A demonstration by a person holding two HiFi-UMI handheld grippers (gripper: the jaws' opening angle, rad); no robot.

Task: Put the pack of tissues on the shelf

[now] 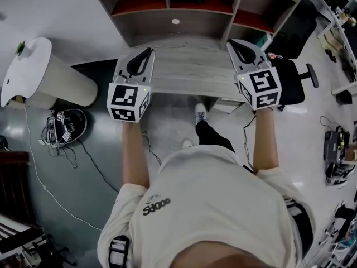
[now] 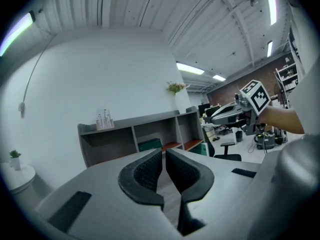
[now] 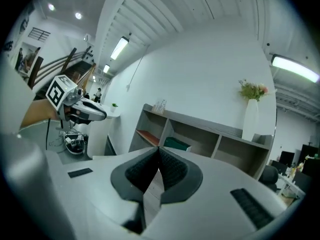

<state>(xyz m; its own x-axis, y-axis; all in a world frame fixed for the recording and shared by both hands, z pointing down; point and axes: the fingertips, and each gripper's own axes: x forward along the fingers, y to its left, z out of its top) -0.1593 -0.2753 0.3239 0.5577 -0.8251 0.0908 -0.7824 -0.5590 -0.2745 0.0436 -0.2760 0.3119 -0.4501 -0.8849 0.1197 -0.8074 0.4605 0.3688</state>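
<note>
- Both jaws I read as closed together and empty: left gripper point(image 1: 148, 51) and right gripper point(image 1: 231, 42) hang above the bench point(image 1: 189, 66).
- One green pack of tissues point(image 3: 176, 144) sits in the shelf's point(image 3: 210, 126) middle compartment.

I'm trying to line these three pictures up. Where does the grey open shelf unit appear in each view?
Head view: the grey open shelf unit runs along the top edge, at centre.
Left gripper view: mid-frame, slightly left of centre.
Right gripper view: from the centre out to the right.
Shared landmark: the white round pedestal table with a small plant, at the left in all three views.
</note>
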